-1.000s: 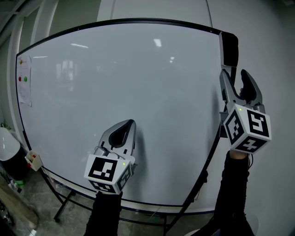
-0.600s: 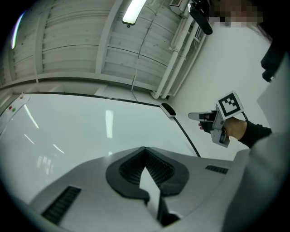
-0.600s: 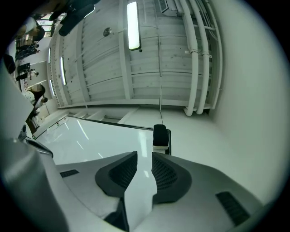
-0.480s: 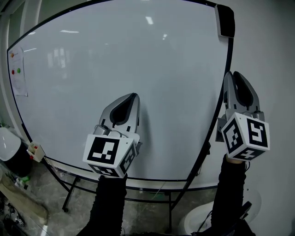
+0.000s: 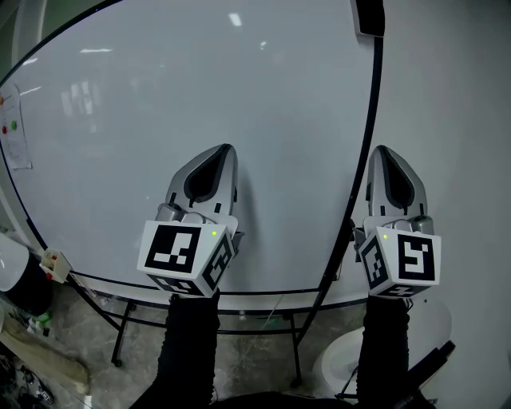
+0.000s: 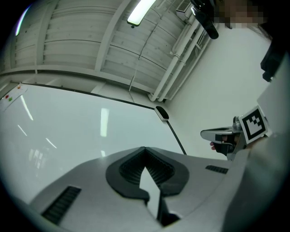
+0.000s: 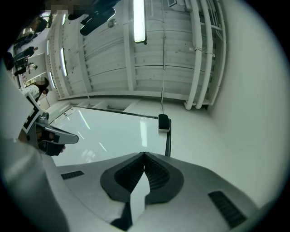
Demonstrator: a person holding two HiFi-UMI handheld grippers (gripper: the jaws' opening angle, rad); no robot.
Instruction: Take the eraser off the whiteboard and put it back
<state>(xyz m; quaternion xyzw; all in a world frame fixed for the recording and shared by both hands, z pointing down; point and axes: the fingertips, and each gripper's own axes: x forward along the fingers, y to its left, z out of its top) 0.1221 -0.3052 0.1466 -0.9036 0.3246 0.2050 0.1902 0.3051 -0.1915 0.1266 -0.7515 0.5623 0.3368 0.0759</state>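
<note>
Right gripper [image 5: 383, 153] lowered, jaws shut — eraser [image 5: 369, 16] on whiteboard [image 5: 160, 104].

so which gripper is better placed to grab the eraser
Right: the right gripper is by the right edge of the whiteboard, roughly under the eraser; the left gripper is nearer its middle.

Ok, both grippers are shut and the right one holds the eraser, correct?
No: the left gripper and right gripper are shut, but the right holds nothing. The right gripper view shows the eraser on the top right corner of the whiteboard.
</note>
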